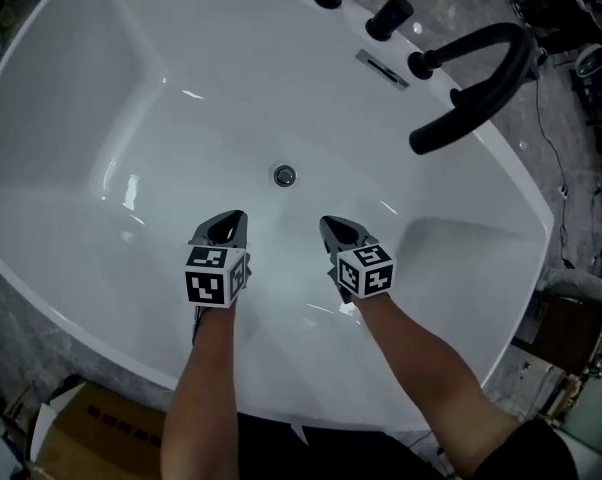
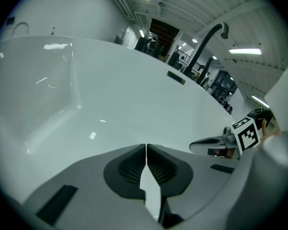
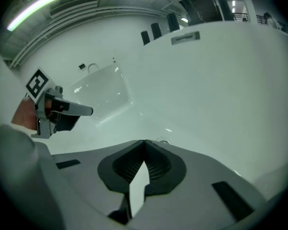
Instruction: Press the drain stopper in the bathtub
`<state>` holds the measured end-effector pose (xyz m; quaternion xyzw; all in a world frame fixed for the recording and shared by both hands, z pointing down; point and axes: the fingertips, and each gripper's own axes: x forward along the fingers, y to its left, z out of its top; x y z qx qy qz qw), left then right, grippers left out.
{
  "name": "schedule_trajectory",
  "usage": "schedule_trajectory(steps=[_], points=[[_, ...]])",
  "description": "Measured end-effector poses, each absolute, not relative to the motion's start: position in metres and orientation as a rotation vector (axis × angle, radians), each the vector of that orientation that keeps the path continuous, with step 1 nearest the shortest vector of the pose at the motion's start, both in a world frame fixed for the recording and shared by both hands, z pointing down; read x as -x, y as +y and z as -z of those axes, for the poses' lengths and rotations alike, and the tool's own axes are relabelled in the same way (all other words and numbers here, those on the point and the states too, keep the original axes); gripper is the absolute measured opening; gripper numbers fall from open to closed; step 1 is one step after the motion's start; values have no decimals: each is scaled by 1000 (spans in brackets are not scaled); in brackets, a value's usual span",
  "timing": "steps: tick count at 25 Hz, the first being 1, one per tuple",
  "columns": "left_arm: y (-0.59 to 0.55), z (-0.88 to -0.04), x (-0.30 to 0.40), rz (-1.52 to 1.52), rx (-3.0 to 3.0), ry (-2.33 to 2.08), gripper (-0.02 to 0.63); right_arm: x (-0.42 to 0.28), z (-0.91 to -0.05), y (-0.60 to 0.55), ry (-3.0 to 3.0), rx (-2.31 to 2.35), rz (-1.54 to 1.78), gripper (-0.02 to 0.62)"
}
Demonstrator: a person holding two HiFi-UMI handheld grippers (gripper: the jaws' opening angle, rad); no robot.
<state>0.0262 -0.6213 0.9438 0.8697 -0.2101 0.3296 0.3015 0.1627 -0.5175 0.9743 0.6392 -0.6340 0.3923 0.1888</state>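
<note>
My left gripper [image 1: 224, 224] hangs low over the white bathtub [image 1: 101, 118] floor, its jaws pressed together on nothing. Ahead, between my two tools, the round chrome drain stopper [image 1: 285, 176] sits in the tub floor, clear of both tips. My right gripper [image 1: 341, 231] is likewise closed and empty. I judge the press not yet made: reaching the stopper and pushing down remain.

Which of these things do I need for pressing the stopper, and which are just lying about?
Needed: round chrome drain stopper, white bathtub, left gripper, right gripper (both shut, empty).
Lying about: black curved faucet spout, black tap knobs, brown cardboard box.
</note>
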Motion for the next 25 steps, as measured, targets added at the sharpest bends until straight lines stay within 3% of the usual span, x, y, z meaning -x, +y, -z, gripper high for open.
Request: schedule_trajectory(steps=[18, 25], points=[[-453, -587, 64, -696, -2454, -805, 21, -21, -590, -370, -2269, -1626, -995, 14], [-381, -501, 84, -601, -2520, -872, 21, -13, -507, -297, -2352, -1653, -905, 14]])
